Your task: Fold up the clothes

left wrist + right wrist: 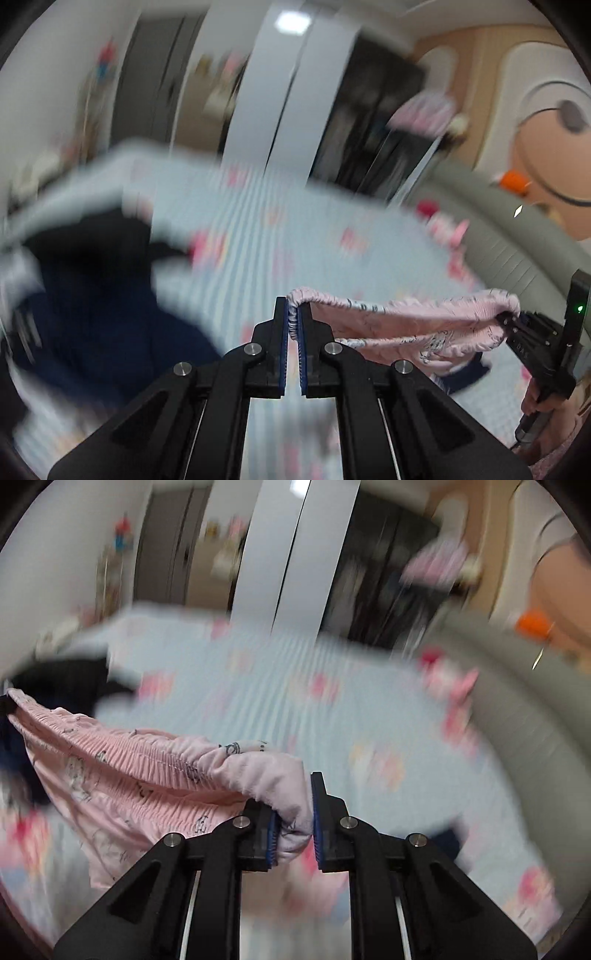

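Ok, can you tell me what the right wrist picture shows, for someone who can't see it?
The right tool pinches one end of pink printed shorts by the stretchy waistband, held up over a blurry light blue bedsheet.

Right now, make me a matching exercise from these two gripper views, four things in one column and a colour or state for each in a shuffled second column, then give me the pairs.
Column one:
1. pink garment
2. bed sheet
3. dark clothing
4. left gripper

Column two:
A. navy, lying in a heap on the bed
B. shut on one end of an elastic waistband
C. stretched between the two grippers
D. light blue with pink motifs

Pairs: 1-C, 2-D, 3-A, 4-B. The right gripper clamps the garment's other end.
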A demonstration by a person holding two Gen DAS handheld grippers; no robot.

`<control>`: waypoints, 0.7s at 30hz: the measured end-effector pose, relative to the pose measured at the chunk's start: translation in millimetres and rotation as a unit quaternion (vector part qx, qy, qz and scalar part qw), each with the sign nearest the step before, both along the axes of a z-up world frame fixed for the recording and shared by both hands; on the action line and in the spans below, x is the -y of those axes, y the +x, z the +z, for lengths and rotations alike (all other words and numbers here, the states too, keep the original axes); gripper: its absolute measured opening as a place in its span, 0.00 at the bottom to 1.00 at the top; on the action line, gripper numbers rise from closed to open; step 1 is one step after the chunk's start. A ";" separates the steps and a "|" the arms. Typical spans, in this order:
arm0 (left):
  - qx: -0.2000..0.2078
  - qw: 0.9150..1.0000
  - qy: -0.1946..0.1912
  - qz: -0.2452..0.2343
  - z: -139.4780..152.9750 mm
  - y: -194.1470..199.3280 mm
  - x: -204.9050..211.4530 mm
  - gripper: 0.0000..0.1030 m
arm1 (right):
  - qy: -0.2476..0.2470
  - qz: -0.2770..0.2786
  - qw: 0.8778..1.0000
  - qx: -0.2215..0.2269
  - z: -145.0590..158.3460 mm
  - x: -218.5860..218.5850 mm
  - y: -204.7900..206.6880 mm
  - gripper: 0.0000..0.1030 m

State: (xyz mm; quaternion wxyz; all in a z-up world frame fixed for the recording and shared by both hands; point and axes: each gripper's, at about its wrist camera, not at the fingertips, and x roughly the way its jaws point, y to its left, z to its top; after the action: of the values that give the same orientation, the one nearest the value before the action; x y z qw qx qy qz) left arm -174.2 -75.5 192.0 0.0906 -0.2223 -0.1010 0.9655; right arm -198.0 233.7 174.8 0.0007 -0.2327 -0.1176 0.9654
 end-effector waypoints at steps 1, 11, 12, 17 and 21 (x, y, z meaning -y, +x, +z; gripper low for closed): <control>-0.033 0.999 -0.010 -0.003 32.2 1.0 -2.5 0.05 | -0.013 0.002 0.999 -0.031 26.8 -1.8 5.2 0.13; 0.048 0.998 -0.039 -0.027 -49.0 34.9 -3.6 0.08 | -0.179 0.032 0.982 0.060 -20.0 -40.2 54.7 0.22; 0.080 0.996 -0.036 -0.032 -77.2 37.2 -4.7 0.08 | -0.183 0.027 0.979 0.089 -49.2 -40.6 62.6 0.21; 0.223 0.973 -0.038 -0.044 -212.6 55.1 -18.1 0.08 | -0.170 -0.003 0.953 0.251 -194.1 -34.0 93.3 0.22; 0.258 0.964 -0.038 -0.042 -270.8 69.4 -29.8 0.11 | -0.124 0.023 0.953 0.275 -230.6 -18.2 118.8 0.23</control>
State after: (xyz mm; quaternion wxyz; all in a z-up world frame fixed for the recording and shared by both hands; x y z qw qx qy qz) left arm -104.8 -45.7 -78.8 0.0930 -0.4714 -0.0752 0.8738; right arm -79.3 251.8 -55.8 -0.0829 -0.4847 0.0021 0.8707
